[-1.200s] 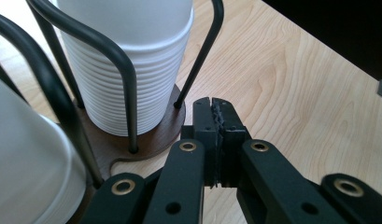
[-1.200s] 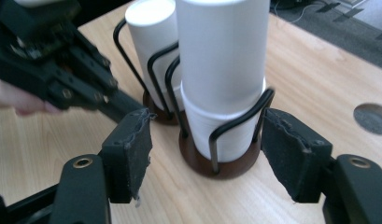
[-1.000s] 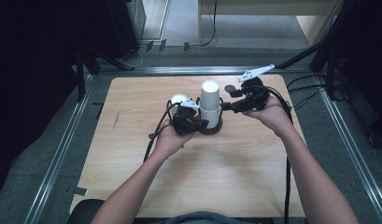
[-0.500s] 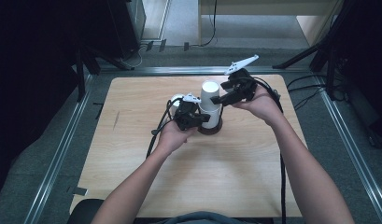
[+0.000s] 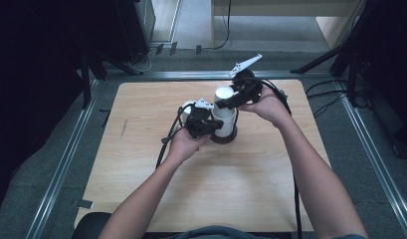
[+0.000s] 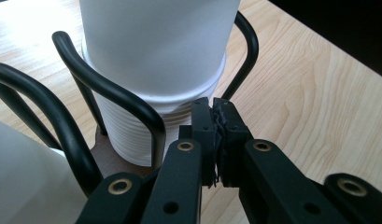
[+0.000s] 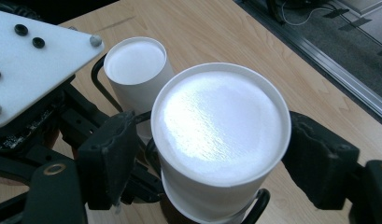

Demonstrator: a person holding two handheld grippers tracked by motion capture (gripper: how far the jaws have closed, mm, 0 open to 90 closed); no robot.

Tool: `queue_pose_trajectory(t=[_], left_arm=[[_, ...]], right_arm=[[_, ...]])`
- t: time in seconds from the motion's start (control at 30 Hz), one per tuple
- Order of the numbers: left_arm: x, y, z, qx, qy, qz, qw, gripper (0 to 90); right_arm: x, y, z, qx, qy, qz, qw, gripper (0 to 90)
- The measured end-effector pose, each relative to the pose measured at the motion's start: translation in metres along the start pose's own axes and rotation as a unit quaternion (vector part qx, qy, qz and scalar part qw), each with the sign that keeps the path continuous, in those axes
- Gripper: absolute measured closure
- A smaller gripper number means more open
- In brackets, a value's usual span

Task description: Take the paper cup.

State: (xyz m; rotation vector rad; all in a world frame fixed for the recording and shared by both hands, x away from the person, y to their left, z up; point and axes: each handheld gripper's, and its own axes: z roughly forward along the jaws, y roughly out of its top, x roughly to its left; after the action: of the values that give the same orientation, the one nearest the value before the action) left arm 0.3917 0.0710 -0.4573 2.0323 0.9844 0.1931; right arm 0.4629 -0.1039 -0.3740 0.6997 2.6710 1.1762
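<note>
The pale wooden worktop (image 5: 141, 114) sat inside a metal frame on grey floor. At its middle stood a wire rack (image 6: 109, 93) holding stacked white cups (image 7: 221, 140). My left tool (image 6: 214, 135) was pinched together at the rack's edge, apparently steadying it. My right tool (image 7: 216, 154) straddled the top cup, jaws apart (not yet touching). Next, I judged, came closing and lifting straight up.

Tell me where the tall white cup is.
The tall white cup stands in the black wire holder mid-table, between the right gripper's open jaws.
</note>
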Motion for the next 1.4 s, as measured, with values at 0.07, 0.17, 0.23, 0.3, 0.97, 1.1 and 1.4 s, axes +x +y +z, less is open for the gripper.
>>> queue_pose_trajectory(t=[0.07,0.17,0.23,0.3,0.97,1.1,1.4], left_arm=[[-0.001,0.0,0.0,0.003,0.004,0.004,1.0,87.5],[-0.001,0.0,-0.001,-0.002,0.006,0.004,1.0,86.9],[0.0,0.0,-0.001,-0.003,0.004,0.002,1.0,86.9],[0.0,0.0,0.0,0.0,0.005,0.0,1.0,86.8],[-0.002,-0.002,0.003,0.002,0.004,0.008,1.0,85.3],[-0.001,-0.003,0.003,0.006,0.004,0.012,0.9999,84.7],[0.0,-0.004,0.004,0.009,0.003,0.01,0.9999,82.9]], right_arm=[[0.002,0.001,0.001,0.008,-0.014,-0.007,0.9998,29.8],[0.003,0.002,-0.001,0.013,-0.023,-0.007,0.9996,32.3],[0.003,0.003,-0.002,0.012,-0.023,-0.004,0.9997,32.6],[0.002,0.003,-0.004,0.012,-0.022,0.001,0.9997,33.1],[0.007,0.019,-0.023,0.013,-0.024,0.006,0.9996,33.8],[0.009,0.025,-0.029,0.009,-0.026,0.001,0.9996,33.9],[0.013,0.035,-0.046,0.006,-0.03,-0.002,0.9995,34.0]])
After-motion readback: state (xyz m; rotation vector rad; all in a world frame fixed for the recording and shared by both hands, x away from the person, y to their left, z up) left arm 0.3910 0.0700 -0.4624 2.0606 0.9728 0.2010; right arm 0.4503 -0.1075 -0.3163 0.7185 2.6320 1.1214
